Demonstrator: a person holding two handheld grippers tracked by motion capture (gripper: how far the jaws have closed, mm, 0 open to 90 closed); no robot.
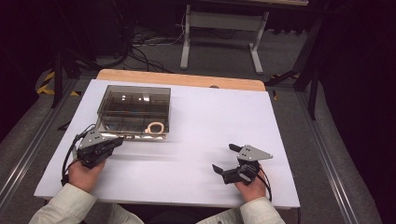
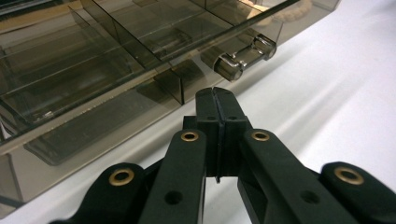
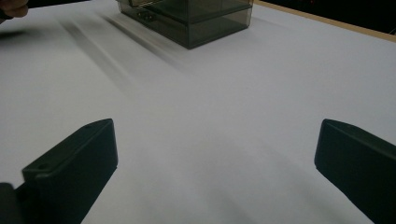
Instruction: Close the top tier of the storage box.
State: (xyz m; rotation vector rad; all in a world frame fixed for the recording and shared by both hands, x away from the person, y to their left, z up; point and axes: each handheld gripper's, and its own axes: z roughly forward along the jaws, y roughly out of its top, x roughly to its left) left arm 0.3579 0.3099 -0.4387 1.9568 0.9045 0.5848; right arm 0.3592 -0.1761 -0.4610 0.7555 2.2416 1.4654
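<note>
Left tongs point(image 2: 217, 100) pinched fully shut on nothing, just short of clear handle point(image 2: 245, 55) on smoky plastic organizer box point(image 1: 135, 108), far-left tabletop point(image 1: 210, 130). Looks light, rigid, slick, crackable; best gripped by handle. Right tongs point(image 3: 215, 154) spread wide, empty.

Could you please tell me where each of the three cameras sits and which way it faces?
High view: above the person's side, looking forward and down on the table; both forearms, left gripper and right gripper show.
Left gripper view: on that gripper, facing the box; its jaws are shut.
Right gripper view: low over the table, jaws open.
All three share the box.
</note>
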